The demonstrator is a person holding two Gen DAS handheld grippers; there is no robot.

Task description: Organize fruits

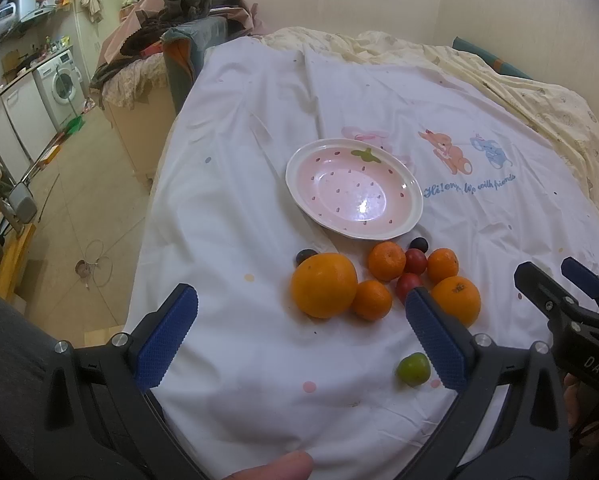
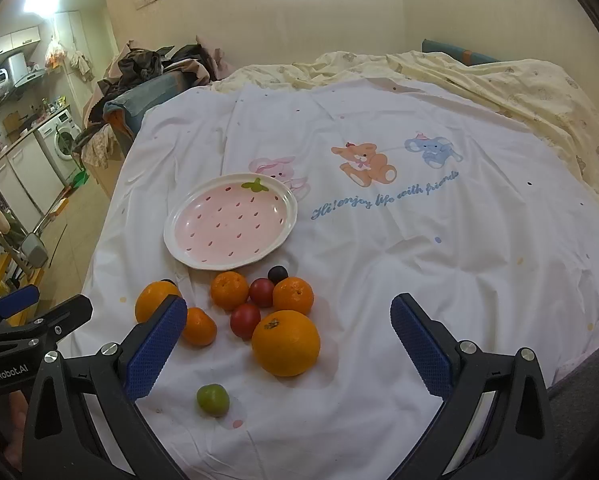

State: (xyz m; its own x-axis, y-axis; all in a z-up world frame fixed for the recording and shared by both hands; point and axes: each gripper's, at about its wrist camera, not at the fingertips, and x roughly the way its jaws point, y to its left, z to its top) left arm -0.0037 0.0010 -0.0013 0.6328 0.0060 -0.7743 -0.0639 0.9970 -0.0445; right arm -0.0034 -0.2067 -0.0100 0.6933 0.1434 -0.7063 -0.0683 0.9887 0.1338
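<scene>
Left gripper, jaws spread wide and holding nothing, above the white printed sheet; its right finger overlaps the edge of one orange. Right gripper, likewise parted and empty, just beside the left one, its dark body visible at the right edge of the left wrist view. Between the fingers lies the fruit cluster: a large orange, a second large orange, three smaller mandarins, two red fruits and two dark round fruits, possibly plums. A small green fruit lies apart, nearer the grippers. Beyond the cluster, a pink strawberry-patterned plate rests empty on the sheet.
</scene>
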